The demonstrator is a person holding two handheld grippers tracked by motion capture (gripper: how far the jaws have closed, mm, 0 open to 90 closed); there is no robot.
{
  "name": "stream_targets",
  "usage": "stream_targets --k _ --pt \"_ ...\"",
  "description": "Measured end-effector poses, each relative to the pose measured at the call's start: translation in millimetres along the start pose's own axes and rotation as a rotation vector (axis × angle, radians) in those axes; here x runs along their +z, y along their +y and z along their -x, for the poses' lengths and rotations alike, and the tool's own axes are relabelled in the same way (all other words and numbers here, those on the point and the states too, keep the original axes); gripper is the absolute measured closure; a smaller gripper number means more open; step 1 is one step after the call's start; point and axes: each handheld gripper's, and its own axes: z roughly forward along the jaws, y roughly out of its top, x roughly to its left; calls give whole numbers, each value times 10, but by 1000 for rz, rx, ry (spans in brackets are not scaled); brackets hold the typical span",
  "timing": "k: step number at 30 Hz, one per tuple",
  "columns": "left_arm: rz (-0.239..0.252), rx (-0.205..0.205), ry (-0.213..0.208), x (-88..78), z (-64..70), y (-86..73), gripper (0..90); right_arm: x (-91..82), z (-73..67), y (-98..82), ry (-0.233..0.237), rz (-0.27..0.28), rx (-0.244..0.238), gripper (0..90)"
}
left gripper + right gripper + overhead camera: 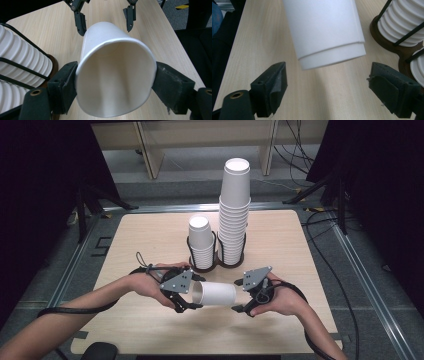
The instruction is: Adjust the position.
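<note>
**Both arms in, grippers facing each other across the cup**

Landmark: the white cup (215, 293) lying on its side between our hands.

- Left forearm comes in from the lower left, left hand (145, 285) wrapped around the left gripper (189, 306) at the cup's open end. Jaws closed on the rim, one pad on each side, squeezing the mouth slightly oval in the left gripper view.
- Right forearm comes in from the lower right, right hand (280, 300) holding the right gripper (239, 295) at the cup's base end. Jaws parted, standing either side of the base, pads clear of it.
- Both grippers roughly level, pointing inward at the cup.
</note>
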Motion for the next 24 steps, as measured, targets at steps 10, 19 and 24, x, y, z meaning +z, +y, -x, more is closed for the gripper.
stream_targets --k 10,19,24 --pt "-30 17 -23 31 -3 20 237 44 3 46 15 1 -20 158" --pt "-48 20 -31 65 -16 44 236 95 -25 127 37 3 -25 158" --pt "-57 29 -34 71 -22 79 236 126 -33 185 54 1 -28 159"
